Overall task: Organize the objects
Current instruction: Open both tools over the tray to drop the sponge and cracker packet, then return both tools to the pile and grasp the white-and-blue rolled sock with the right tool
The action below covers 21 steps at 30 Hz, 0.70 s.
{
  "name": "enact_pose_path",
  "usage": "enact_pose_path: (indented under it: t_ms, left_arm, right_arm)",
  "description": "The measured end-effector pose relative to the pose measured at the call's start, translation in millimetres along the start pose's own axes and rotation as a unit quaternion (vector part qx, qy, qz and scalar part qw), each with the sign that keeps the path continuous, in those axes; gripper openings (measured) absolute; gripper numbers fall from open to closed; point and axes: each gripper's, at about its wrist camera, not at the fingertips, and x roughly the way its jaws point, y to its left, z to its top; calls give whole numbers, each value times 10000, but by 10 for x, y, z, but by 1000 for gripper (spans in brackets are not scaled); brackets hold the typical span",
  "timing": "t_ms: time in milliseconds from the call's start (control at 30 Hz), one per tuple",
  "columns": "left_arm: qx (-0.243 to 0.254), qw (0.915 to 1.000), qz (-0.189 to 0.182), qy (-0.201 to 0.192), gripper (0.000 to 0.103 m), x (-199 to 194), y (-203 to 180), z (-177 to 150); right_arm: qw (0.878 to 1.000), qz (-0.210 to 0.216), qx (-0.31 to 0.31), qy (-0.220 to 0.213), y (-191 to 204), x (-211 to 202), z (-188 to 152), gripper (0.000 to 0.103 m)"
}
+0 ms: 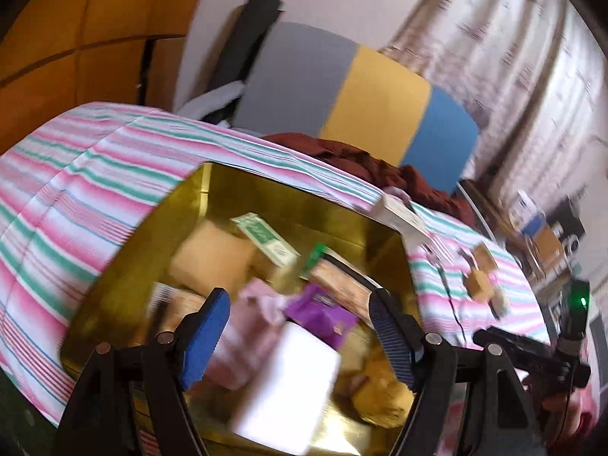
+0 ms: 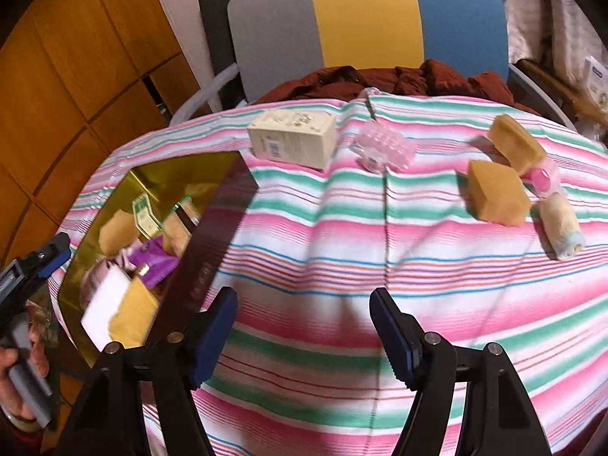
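The gold tin [image 2: 224,190] sits at the left of the striped cloth [image 2: 342,235] and already holds a mixed pile: a white block [image 1: 288,383], a purple packet [image 1: 323,311], a green-printed box [image 1: 266,239], a tan block [image 1: 209,254] and some pink cloth. The left gripper [image 1: 300,334] hangs over this pile with its jaws wide apart; the white block lies blurred below them and does not seem to be pinched, so I judge a drop into the tin is just done.

Still out on the cloth are a cream box [image 2: 292,140] just beyond the tin's far corner, a pink clip [image 2: 383,150] beside it, and well to the right two tan sponges [image 2: 497,193], a pink bottle [image 2: 541,178] and a small roll [image 2: 562,224].

The right gripper [image 2: 304,334] points down at bare cloth, open with nothing between its pads [image 2: 214,338]. The step in hand looks like fetching the next piece. That calls for reaching forward to the cream box or clip, straddling it, closing, then carrying it left over the tin's rim.
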Motion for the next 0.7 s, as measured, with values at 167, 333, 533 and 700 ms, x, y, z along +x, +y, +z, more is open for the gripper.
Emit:
enact_pose_path:
  t_ms: [167,333,533,700]
  left_arm:
    - [576,9974,-378,211,77,45,-429,-141]
    - [1048,9912,-716,378,77,77,-798,-275]
    - [1454,9831,-948,586,77,117,-1166,-437]
    - [1730,9749,-1189,747,77,134,-1406,-589]
  right_arm:
    - [9996,-134,89,218,-167,45,-87,77]
    - [9987,-272,290,329,-397,32,-160,77]
    - [9942,-812,679,194,-721,-63,-177,77]
    - [9836,-1239,1289,242,-1146,-153,-131,77]
